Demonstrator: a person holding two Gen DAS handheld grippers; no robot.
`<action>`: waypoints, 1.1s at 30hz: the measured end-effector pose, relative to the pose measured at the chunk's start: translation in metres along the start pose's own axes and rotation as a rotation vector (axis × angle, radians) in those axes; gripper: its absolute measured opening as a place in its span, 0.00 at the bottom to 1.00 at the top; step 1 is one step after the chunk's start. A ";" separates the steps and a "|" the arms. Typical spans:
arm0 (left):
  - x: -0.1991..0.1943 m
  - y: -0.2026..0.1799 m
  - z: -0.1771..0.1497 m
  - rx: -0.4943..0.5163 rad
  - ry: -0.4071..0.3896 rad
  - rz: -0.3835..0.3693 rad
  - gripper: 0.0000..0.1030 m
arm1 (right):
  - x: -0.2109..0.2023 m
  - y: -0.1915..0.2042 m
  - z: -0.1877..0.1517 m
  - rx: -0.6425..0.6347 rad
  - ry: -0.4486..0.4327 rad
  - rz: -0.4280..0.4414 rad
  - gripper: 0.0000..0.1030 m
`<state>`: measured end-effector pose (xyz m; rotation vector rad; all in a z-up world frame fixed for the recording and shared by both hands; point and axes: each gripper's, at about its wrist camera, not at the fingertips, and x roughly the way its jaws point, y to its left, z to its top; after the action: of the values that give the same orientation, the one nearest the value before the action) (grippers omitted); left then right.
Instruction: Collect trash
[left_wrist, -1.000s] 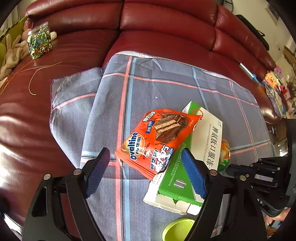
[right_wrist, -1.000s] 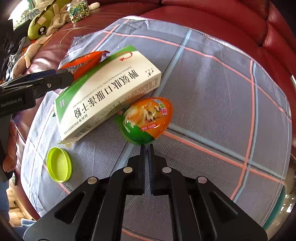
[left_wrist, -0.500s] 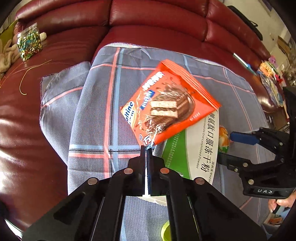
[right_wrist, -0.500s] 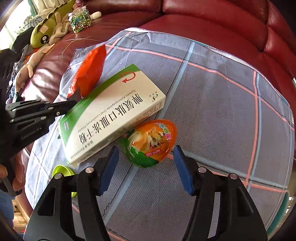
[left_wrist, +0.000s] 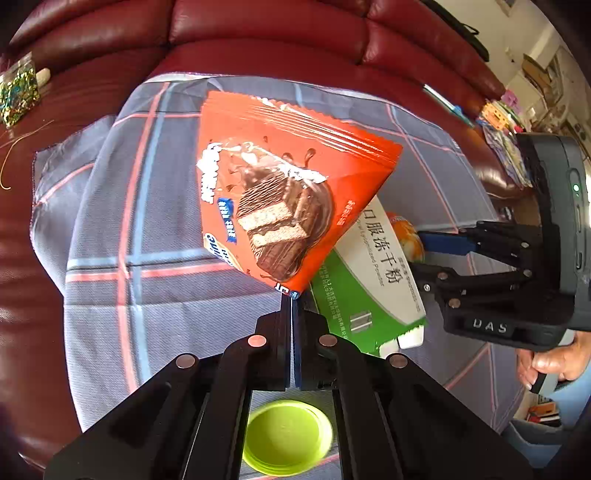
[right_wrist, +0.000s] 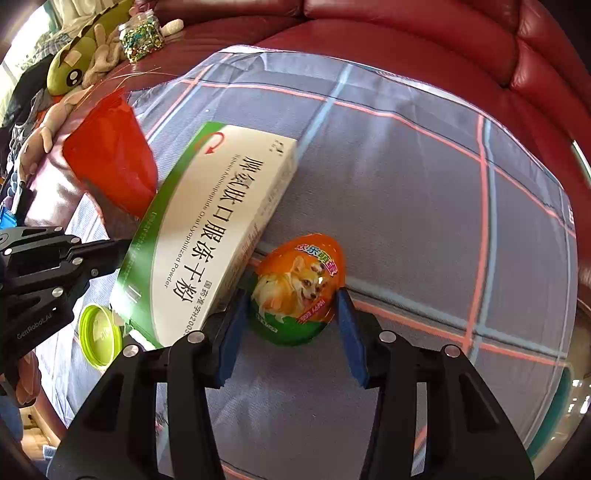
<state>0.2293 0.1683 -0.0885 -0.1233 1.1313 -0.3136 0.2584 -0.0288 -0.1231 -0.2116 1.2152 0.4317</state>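
The egg-shaped toy capsule lies on the checked cloth squarely between the right gripper's fingers, its long axis pointing away from them and its near flank touching the medicine box. These fingers have just been closing and stand half-open, the pads flanking the capsule, seemingly at its sides. The left gripper's fingers are pinched tight on the bottom corner of the orange snack wrapper, held up above the box.
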 end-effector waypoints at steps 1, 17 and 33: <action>-0.001 -0.005 -0.003 0.007 -0.001 -0.006 0.01 | -0.003 -0.004 -0.004 0.007 0.004 -0.004 0.41; -0.025 0.000 0.006 -0.038 -0.087 0.159 0.64 | -0.027 -0.038 -0.027 0.084 0.006 0.005 0.36; 0.002 0.010 0.032 -0.015 -0.080 0.125 0.04 | -0.013 -0.027 -0.011 0.053 -0.015 -0.010 0.55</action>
<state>0.2608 0.1752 -0.0796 -0.0776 1.0576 -0.1876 0.2571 -0.0599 -0.1163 -0.1689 1.2089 0.3915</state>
